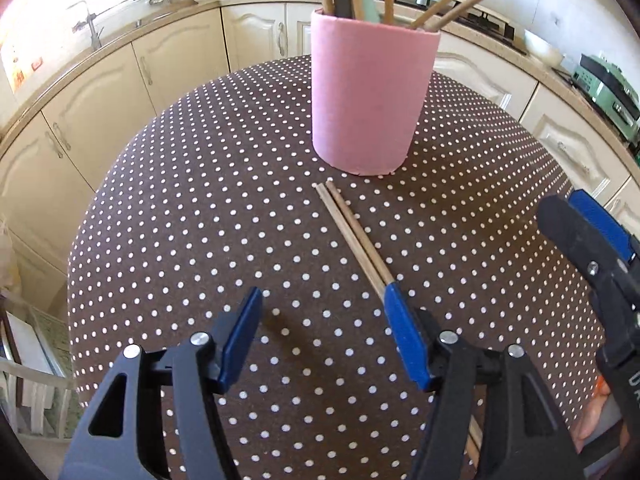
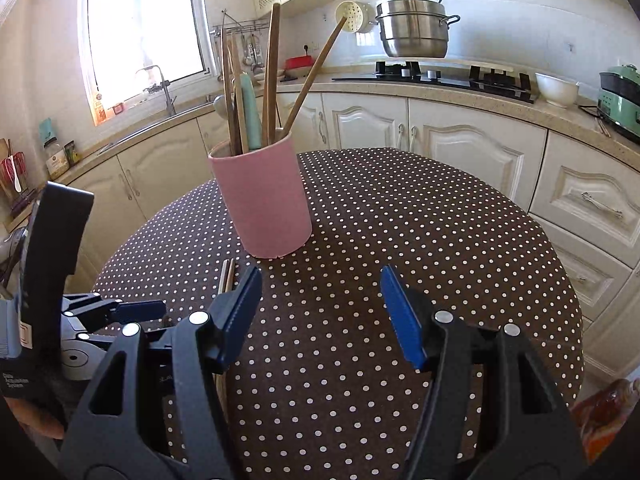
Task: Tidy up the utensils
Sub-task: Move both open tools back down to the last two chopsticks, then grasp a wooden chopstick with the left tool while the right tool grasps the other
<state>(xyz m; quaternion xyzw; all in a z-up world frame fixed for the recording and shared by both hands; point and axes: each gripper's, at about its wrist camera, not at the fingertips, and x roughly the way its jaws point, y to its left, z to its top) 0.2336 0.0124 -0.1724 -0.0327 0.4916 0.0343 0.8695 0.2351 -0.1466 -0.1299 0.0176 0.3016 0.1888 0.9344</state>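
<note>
A pink cylindrical holder (image 1: 370, 96) stands on the polka-dot table (image 1: 200, 220) and holds several wooden utensils and a pale green one. It also shows in the right wrist view (image 2: 266, 200). A pair of wooden chopsticks (image 1: 352, 232) lies flat on the cloth just in front of the holder, its near end running under my left gripper's right finger. My left gripper (image 1: 324, 308) is open above the table and holds nothing. My right gripper (image 2: 320, 292) is open and empty to the right of the chopsticks (image 2: 227, 276). It shows at the right edge of the left wrist view (image 1: 588, 240).
Cream kitchen cabinets (image 2: 460, 140) curve around behind the table. A gas hob with a steel steamer pot (image 2: 414, 26), a white bowl (image 2: 556, 88) and a green appliance (image 2: 622, 100) sit on the counter. A sink with a tap (image 2: 160, 84) is under the window.
</note>
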